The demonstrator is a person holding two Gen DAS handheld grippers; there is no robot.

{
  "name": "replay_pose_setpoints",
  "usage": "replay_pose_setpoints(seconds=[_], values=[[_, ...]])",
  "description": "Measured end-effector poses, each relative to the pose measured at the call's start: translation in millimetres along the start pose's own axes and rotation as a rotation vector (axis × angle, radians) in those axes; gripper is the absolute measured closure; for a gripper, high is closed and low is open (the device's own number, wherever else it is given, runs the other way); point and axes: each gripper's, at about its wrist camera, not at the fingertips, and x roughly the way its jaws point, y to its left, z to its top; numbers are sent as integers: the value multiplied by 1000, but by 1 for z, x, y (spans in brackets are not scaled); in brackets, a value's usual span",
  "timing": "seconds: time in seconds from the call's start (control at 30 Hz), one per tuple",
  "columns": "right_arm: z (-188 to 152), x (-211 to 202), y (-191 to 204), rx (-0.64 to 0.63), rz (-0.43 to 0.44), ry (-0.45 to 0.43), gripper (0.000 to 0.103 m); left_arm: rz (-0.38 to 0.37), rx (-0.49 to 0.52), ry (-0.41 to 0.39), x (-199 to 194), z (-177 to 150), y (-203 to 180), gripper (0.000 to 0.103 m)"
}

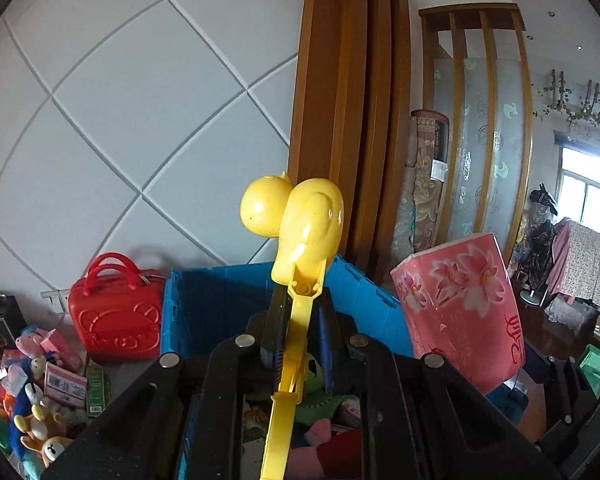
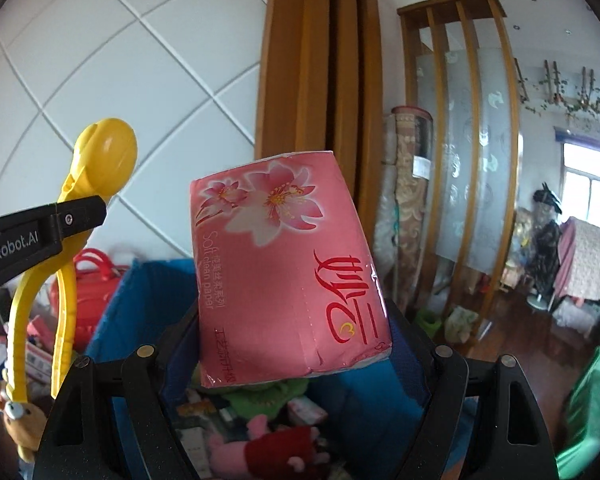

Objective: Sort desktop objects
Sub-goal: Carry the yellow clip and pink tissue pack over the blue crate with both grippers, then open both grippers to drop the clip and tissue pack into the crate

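Observation:
My left gripper [image 1: 298,320] is shut on a yellow duck-shaped plastic clamp toy [image 1: 300,220], gripping its handles and holding it upright above a blue crate [image 1: 204,304]. The toy [image 2: 100,160] and the left gripper's finger [image 2: 60,224] also show in the right wrist view. My right gripper [image 2: 292,340] is shut on a pink tissue pack [image 2: 284,272] with flower print, held tilted over the same blue crate [image 2: 140,304]. The pack also shows in the left wrist view [image 1: 460,304]. Plush toys and small packets lie in the crate.
A red toy handbag [image 1: 116,312] stands left of the crate against the white wall. A pile of plush toys and small boxes [image 1: 40,392] lies at the lower left. A wooden pillar [image 1: 348,100] rises behind the crate. A green bin [image 2: 588,412] sits at the right.

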Motion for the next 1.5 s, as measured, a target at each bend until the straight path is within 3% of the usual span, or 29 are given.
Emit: replay_pose_setpoints(seconds=[0.3,0.63,0.7,0.87,0.93,1.03,1.3,1.37,1.5], values=[[-21,50,-13,-30,-19,100,21,56,-53,213,70,-51,-8,89],[-31,60,-5,-75,-14,108,17,99,-83,302,81,-74,1,88],[-30,60,-4,-84,-18,97,16,104,-92,315,82,-74,4,80],[-27,57,-7,-77,-42,77,16,133,-99,293,72,-73,11,41],[-24,53,-9,-67,-49,64,10,136,-99,282,68,-73,15,35],[-23,42,-11,-69,-67,35,0,126,-100,276,60,-73,18,34],[-25,11,-10,-106,-79,1,0,103,-80,206,21,-69,18,31],[-27,2,-11,-97,-74,-5,0,116,-73,181,9,-69,20,22],[-30,-17,-9,-77,-62,-27,0,123,-67,115,-18,-69,26,18]])
